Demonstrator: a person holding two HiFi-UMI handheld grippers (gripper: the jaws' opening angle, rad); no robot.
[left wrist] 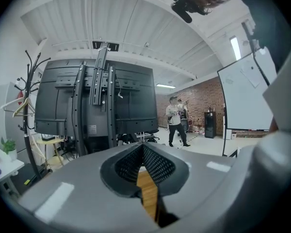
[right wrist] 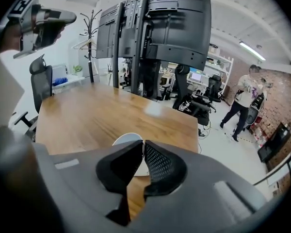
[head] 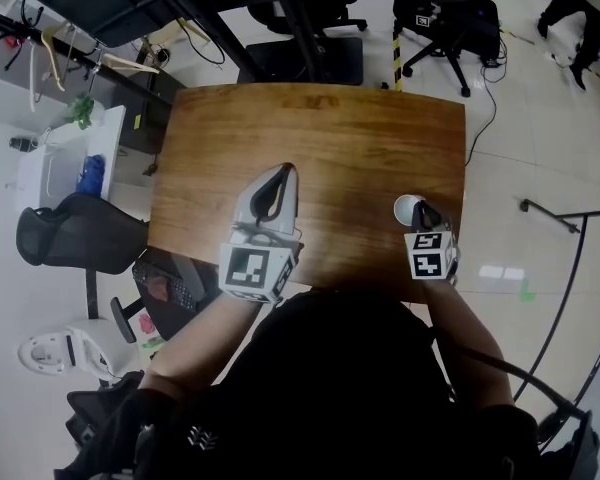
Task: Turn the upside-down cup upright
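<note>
Right gripper at table's near-right edge: jaws narrow, pinching wall of white cup. Left gripper jaws together, empty, well left of cup.

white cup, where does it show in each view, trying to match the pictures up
head view: the white cup sits right of centre, near the right edge of the wooden table, at the tip of the right hand-held gripper.
left gripper view: not in it.
right gripper view: low centre, its rim showing just behind the jaw tips.
shared landmark: the wooden table, seen in all three views, in the left gripper view only through the jaw gap.
</note>
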